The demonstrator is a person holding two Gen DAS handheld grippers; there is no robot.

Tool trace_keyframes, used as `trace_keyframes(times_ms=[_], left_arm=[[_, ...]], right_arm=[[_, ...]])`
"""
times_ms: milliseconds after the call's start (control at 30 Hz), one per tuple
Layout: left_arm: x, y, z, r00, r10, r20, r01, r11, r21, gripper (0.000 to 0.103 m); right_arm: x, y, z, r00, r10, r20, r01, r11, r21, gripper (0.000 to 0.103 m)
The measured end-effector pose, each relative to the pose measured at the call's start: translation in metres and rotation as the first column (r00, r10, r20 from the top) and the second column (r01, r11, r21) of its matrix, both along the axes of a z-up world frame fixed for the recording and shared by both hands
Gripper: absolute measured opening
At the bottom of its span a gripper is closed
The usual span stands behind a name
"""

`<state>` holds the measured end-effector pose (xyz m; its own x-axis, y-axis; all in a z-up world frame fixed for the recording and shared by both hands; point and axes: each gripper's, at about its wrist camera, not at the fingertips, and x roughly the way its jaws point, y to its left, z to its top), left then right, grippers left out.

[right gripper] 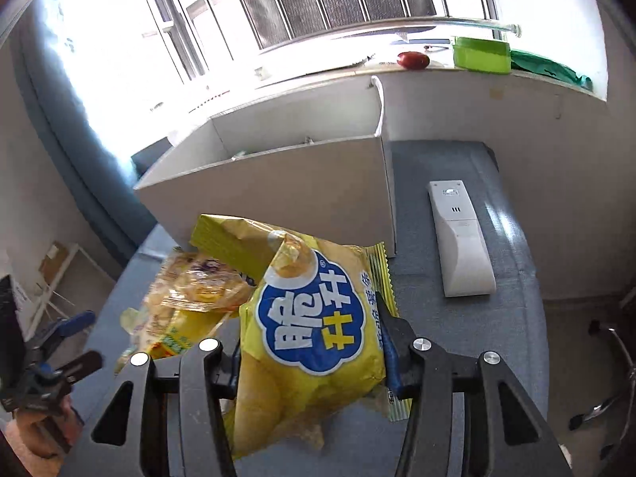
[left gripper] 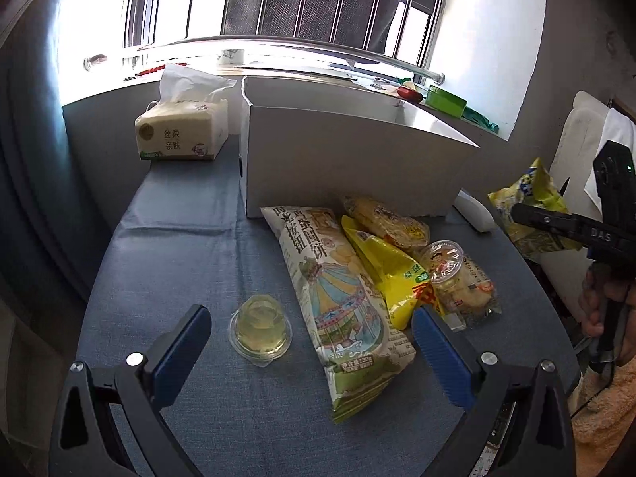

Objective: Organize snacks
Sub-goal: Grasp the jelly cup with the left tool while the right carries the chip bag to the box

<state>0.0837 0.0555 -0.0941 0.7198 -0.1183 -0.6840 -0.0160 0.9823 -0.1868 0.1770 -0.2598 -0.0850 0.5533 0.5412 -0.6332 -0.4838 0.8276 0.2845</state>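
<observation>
My right gripper (right gripper: 310,361) is shut on a yellow chip bag (right gripper: 314,330) and holds it above the table, in front of the open white box (right gripper: 278,190). The same bag shows at the right in the left wrist view (left gripper: 532,202). My left gripper (left gripper: 312,338) is open and empty, low over the table. Between its fingers lie a clear jelly cup (left gripper: 260,328) and a long egg-biscuit bag (left gripper: 338,302). Beyond them lie a yellow bag (left gripper: 387,274), a pack of rice crackers (left gripper: 385,220) and a lidded cup on a clear pack (left gripper: 447,264).
The white box (left gripper: 349,159) stands at the back of the blue-clothed table (left gripper: 179,238). A tissue pack (left gripper: 181,129) sits at the back left. A white remote (right gripper: 461,238) lies right of the box. The windowsill holds a green container (right gripper: 481,53).
</observation>
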Motion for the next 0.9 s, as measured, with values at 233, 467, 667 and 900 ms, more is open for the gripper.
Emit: trace_keyframes(times_ms=[233,467,667,900], left_arm=[[0.015,0.029,-0.022,0.995,0.066,-0.075,-0.061,0.996,0.061,0.102],[0.026,0.035,-0.044,0.993,0.039,-0.108,-0.033,0.998,0.057,0.055],[0.019,0.036,-0.036,0.997,0.02,-0.069,-0.018,1.0,0.025,0.04],[0.012,0.039,0.01,0.998,0.017,0.056,-0.017,1.0,0.002,0.04]], right_arm=[[-0.042,-0.011,0.017,0.999,0.011,0.045,-0.014,0.996,0.088,0.056],[-0.049,-0.008,0.011,0.999,0.038,0.0,-0.037,0.987,0.156,0.056],[-0.05,-0.002,0.008,0.999,0.047,-0.009,-0.045,0.989,0.142,0.056],[-0.043,0.01,0.016,0.998,0.069,-0.002,-0.068,0.986,0.151,0.056]])
